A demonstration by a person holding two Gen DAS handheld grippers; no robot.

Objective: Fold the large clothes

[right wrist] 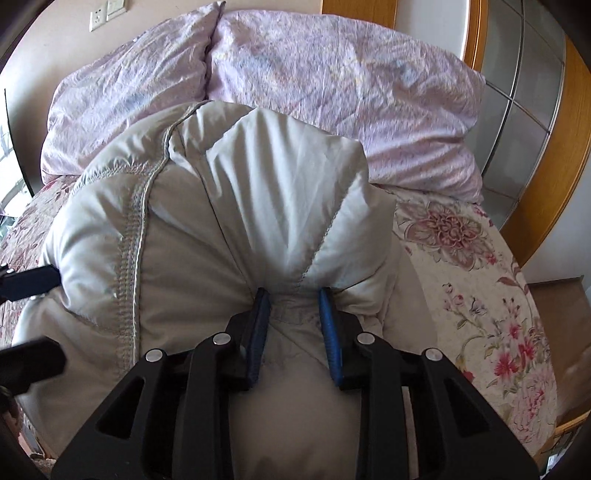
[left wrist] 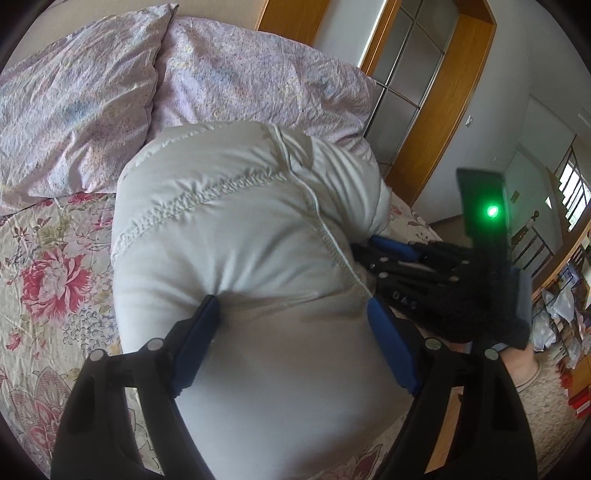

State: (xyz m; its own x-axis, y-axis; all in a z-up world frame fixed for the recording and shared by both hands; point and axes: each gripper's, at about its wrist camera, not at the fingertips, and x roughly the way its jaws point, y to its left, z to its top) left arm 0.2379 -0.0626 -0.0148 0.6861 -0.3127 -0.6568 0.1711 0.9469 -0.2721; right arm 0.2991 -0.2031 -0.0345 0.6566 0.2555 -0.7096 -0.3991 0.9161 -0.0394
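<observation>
Item: one padded white jacket (left wrist: pixel 236 236), bunched into a thick mound, lay on a flowered bedspread (left wrist: pixel 48 280) and filled the centre of both views. In the left wrist view, the left gripper (left wrist: pixel 293 306) stood in the lower middle of the frame with its jaws spread wide, a blue pad (left wrist: pixel 195 343) pressed into the cloth on each side of a broad, puffed fold of the jacket. In the right wrist view, the right gripper (right wrist: pixel 293 299) sat at lower centre, jaws drawn narrow and clamped on a gathered pinch of the jacket, the cloth fanning out in pleats above the pads (right wrist: pixel 330 332). The right gripper (left wrist: pixel 413 269) also showed at the right of the left wrist view, low against the jacket's right edge, with a green light (left wrist: pixel 492 211) glowing above it. Two pale lilac pillows (right wrist: pixel 332 85) lay side by side across the top of both frames, behind the jacket. A wood-framed door (left wrist: pixel 424 92) with frosted panes stood at the upper right. A wall socket (right wrist: pixel 96 18) appeared at the upper left of the right wrist view.
</observation>
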